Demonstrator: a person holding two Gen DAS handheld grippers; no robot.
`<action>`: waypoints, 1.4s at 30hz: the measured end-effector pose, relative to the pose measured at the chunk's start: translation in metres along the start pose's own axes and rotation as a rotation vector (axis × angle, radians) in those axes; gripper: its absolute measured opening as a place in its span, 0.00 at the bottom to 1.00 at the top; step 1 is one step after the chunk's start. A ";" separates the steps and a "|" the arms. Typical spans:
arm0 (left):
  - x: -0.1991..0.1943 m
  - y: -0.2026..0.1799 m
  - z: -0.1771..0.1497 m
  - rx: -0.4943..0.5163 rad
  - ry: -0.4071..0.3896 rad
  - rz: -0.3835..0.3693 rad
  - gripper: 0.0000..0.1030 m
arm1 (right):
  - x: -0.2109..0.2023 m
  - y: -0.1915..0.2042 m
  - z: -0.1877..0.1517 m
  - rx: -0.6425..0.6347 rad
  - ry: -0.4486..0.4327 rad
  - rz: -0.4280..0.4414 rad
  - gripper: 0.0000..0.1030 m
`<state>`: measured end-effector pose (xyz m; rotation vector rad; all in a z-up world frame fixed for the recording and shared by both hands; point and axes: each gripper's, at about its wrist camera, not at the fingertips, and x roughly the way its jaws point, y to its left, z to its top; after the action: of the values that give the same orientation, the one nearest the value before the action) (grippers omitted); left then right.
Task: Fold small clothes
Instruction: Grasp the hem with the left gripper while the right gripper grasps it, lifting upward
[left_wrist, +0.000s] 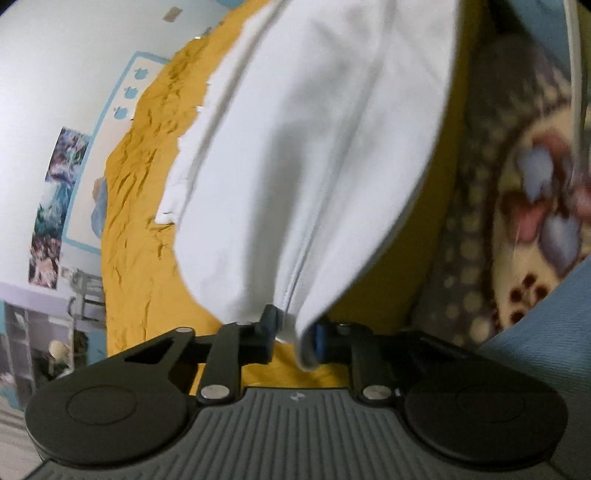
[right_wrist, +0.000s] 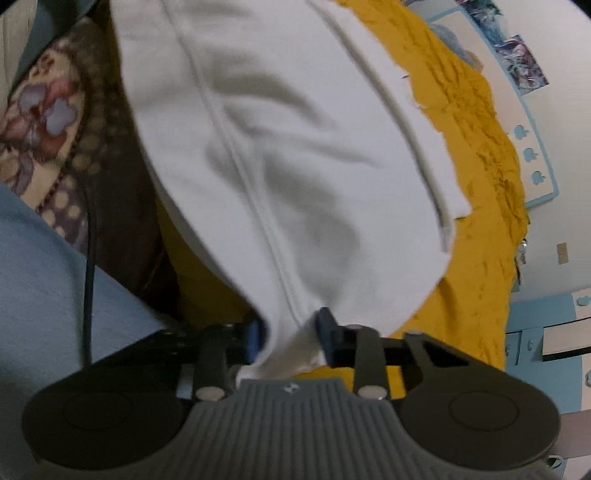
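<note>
A small white garment (left_wrist: 306, 147) with stitched seams hangs stretched over a yellow sheet (left_wrist: 147, 206). My left gripper (left_wrist: 293, 332) is shut on one of its corners, the cloth pinched between the blue pads. The same white garment (right_wrist: 280, 155) fills the right wrist view, over the yellow sheet (right_wrist: 476, 258). My right gripper (right_wrist: 290, 336) is shut on another of its corners, with cloth bunched between the fingers. The garment's far edge lies on the sheet.
A patterned floral blanket (left_wrist: 517, 206) lies beside the sheet and also shows in the right wrist view (right_wrist: 48, 122). Light blue cloth (right_wrist: 40, 280) is close by. A wall with posters (left_wrist: 55, 206) stands behind the bed. A black cable (right_wrist: 88, 280) hangs at left.
</note>
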<state>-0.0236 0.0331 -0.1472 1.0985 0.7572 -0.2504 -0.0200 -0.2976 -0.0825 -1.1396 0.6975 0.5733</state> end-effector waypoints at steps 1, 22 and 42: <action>-0.006 0.007 0.000 -0.024 -0.015 -0.007 0.16 | -0.007 -0.004 0.001 0.004 -0.009 -0.002 0.20; -0.029 0.225 0.078 -0.537 -0.239 0.184 0.09 | -0.100 -0.162 0.068 0.170 -0.216 -0.320 0.11; 0.146 0.323 0.132 -0.700 -0.108 0.187 0.09 | 0.071 -0.358 0.193 0.387 -0.262 -0.286 0.11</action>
<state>0.3119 0.0917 0.0172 0.4788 0.5714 0.1148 0.3256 -0.2254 0.1319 -0.7656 0.3864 0.3171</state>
